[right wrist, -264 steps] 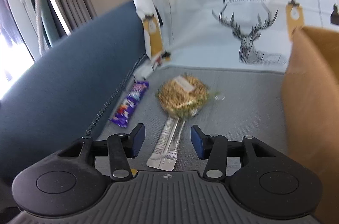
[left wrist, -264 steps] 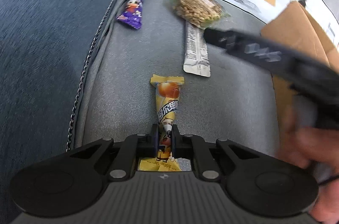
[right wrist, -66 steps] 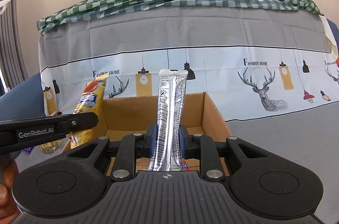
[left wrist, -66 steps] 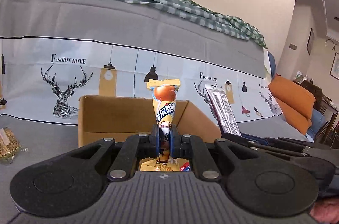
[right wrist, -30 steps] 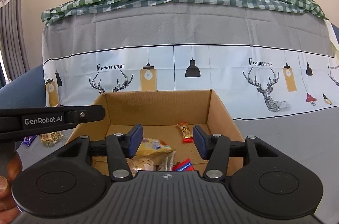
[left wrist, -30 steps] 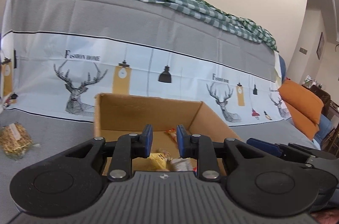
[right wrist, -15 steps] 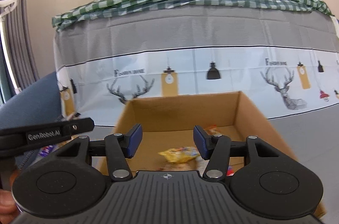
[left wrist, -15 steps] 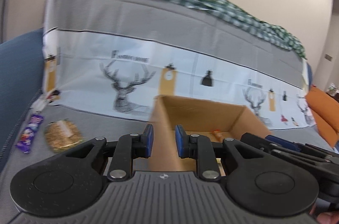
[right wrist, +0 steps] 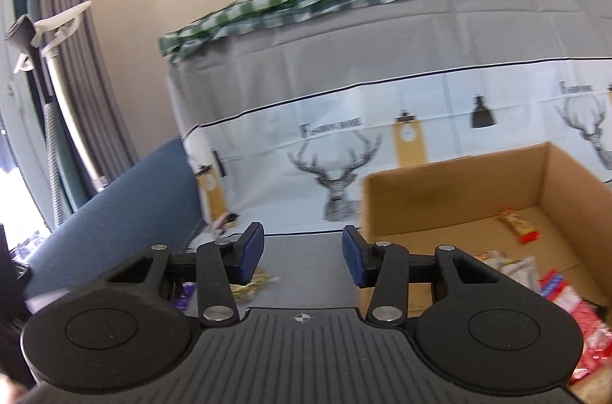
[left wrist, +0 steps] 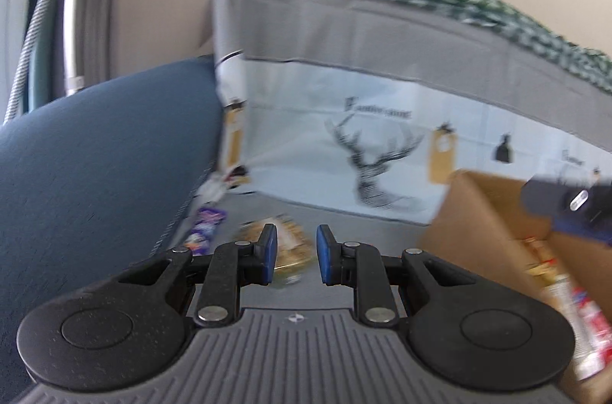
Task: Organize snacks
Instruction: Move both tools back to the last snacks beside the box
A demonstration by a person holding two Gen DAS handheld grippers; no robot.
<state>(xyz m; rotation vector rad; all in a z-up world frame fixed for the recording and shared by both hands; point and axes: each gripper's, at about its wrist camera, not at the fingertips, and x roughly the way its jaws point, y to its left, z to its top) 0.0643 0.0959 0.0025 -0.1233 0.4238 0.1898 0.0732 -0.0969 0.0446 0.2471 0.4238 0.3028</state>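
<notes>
My left gripper (left wrist: 295, 251) hangs open with a narrow gap and nothing in it. Beyond the gap, a clear bag of peanuts (left wrist: 291, 264) lies on the grey sofa seat, with a purple snack packet (left wrist: 206, 228) to its left by the blue armrest. My right gripper (right wrist: 302, 251) holds nothing and its jaws are closing. Past its left finger I see the peanut bag (right wrist: 252, 283) and a bit of the purple packet (right wrist: 183, 293). The open cardboard box (right wrist: 459, 190) stands to the right and holds several snacks, among them an orange bar (right wrist: 518, 224).
The blue armrest (left wrist: 95, 167) rises on the left. A deer-print cover (right wrist: 344, 151) hangs over the sofa back behind the seat. In the left wrist view the box (left wrist: 482, 213) fills the right edge, and the right gripper's finger (left wrist: 566, 203) crosses above it.
Both views have swung left, away from the box and toward the armrest. The peanut bag now lies behind the left jaws. The right jaws have narrowed. Earlier, both grippers let go of their snacks.
</notes>
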